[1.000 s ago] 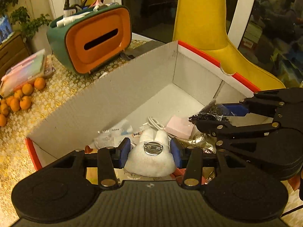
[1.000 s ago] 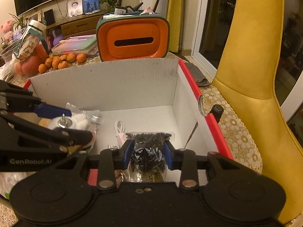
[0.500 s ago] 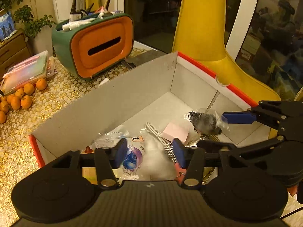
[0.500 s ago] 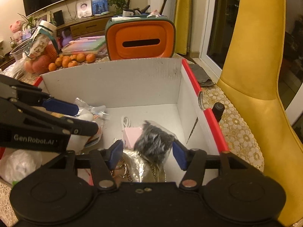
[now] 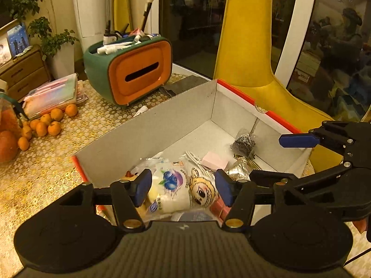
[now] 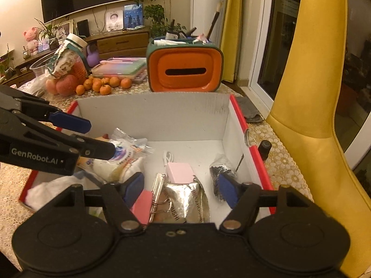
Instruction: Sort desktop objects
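Observation:
A white cardboard box (image 5: 143, 139) with a red rim holds the sorted things. My left gripper (image 5: 183, 188) hangs over its near end, jaws opening, nothing between the pads. Below it lie a blueberry snack packet (image 5: 169, 185) and a tiger-face plush badge (image 5: 200, 188). My right gripper (image 6: 181, 188) hovers over the same box (image 6: 150, 115), jaws opening and empty. A black bag of small parts (image 6: 219, 166) lies on the box floor just past its right pad, also visible as the black bag (image 5: 243, 141). A pink block (image 6: 179, 171) and a silver foil packet (image 6: 185, 192) lie beneath it.
A green and orange organiser (image 5: 136, 74) stands beyond the box, with oranges (image 5: 46, 122) and a plastic stationery case (image 5: 53, 95) to its left. A yellow chair (image 6: 313, 92) rises close on the right. The other gripper (image 6: 101, 137) reaches in from the left.
The left gripper let go of the white plush badge and the right one let go of the black bag. Both things now lie in the box. Both grippers opened and rose.

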`<state>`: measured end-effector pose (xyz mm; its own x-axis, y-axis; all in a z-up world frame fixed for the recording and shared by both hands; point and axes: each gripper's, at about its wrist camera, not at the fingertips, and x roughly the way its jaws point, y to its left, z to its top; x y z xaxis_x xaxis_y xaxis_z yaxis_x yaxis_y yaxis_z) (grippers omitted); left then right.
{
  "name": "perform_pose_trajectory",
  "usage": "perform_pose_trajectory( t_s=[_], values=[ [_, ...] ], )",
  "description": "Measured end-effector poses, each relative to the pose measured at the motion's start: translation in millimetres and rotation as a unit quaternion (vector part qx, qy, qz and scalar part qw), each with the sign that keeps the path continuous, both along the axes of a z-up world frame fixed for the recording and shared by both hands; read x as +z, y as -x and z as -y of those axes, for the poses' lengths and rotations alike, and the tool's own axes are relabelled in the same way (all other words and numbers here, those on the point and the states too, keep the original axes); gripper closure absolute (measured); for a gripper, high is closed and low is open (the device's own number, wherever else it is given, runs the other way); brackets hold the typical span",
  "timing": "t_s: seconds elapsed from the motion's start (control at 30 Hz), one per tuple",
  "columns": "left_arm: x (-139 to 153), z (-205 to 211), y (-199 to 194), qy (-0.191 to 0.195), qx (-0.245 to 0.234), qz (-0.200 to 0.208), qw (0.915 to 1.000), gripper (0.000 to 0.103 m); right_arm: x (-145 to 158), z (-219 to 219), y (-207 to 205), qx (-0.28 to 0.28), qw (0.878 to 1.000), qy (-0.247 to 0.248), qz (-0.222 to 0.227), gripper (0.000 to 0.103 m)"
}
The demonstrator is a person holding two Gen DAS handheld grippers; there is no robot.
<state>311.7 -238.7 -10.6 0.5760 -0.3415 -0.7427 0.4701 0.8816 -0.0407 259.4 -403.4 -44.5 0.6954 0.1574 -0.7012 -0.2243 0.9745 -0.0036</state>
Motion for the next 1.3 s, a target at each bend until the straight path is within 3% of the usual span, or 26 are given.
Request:
perform_pose_trajectory(
  t_s=[0.53, 0.7, 0.83, 1.0, 1.3],
  values=[
    [27.9, -34.4, 67.6, -0.005, 0.03, 0.057, 0.9979, 0.043, 30.5, -21.4, 47.8, 0.023, 0.999, 0.011, 0.037, 0.027],
    [33.7, -46.4, 86.6, 0.006, 0.041, 0.064, 0.9971, 0.036, 34.6, -22.5, 62.5, 0.022, 0.999, 0.003, 0.047, 0.019],
    [37.7, -54.5, 100.7, 0.012, 0.054, 0.071, 0.9959, 0.02, 38.1, -25.4, 73.0, 0.023, 0.998, -0.003, 0.051, 0.016],
    [39.1, -65.2, 115.8, 0.027, 0.065, 0.069, 0.9952, 0.014, 43.4, -30.5, 85.7, 0.025, 0.998, -0.01, 0.063, 0.011],
    [41.0, -77.4, 144.8, 0.035, 0.067, 0.079, 0.994, 0.013, 49.2, -39.0, 110.8, 0.027, 0.997, -0.027, 0.073, 0.007]
  ],
)
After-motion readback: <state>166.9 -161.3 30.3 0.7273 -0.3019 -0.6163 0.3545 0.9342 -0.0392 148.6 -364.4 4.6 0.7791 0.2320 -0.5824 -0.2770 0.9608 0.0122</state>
